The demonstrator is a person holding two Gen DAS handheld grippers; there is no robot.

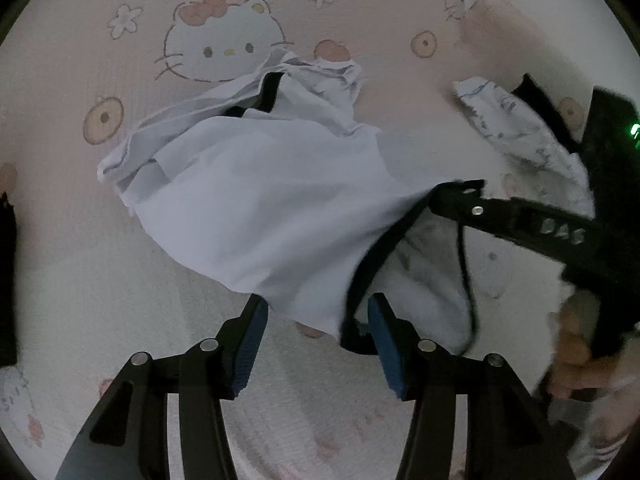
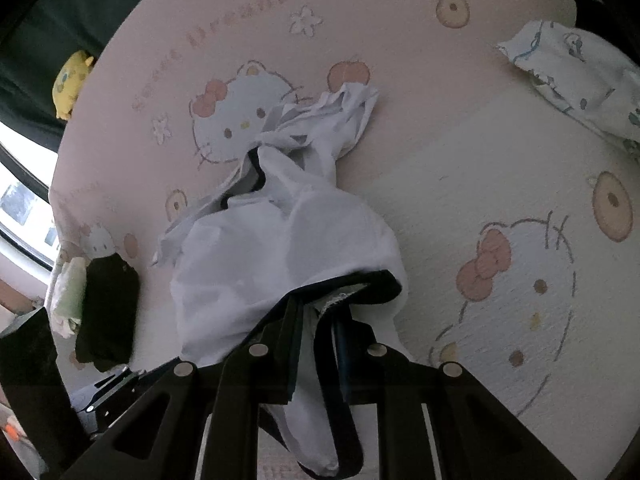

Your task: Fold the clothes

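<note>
A white garment (image 1: 260, 200) with black trim lies crumpled on a pink cartoon-cat bedsheet (image 1: 360, 20). My left gripper (image 1: 316, 312) is open at the bottom of the left wrist view, and the garment's near edge hangs between its blue pads (image 1: 250, 344). The black trim brushes the right-hand pad. My right gripper (image 1: 460, 196) reaches in from the right, shut on the black-trimmed hem and lifting it. In the right wrist view that gripper (image 2: 320, 316) pinches the hem, and the garment (image 2: 280, 240) stretches away over the sheet (image 2: 400, 40).
A patterned white cloth (image 2: 580, 76) lies at the far right, also seen as a patterned cloth (image 1: 520, 132). A folded black garment (image 2: 108, 308) and a pale folded cloth (image 2: 70, 292) sit at the left. A yellow plush toy (image 2: 72, 84) lies beyond the bed. A hand (image 1: 576, 360) holds the right gripper.
</note>
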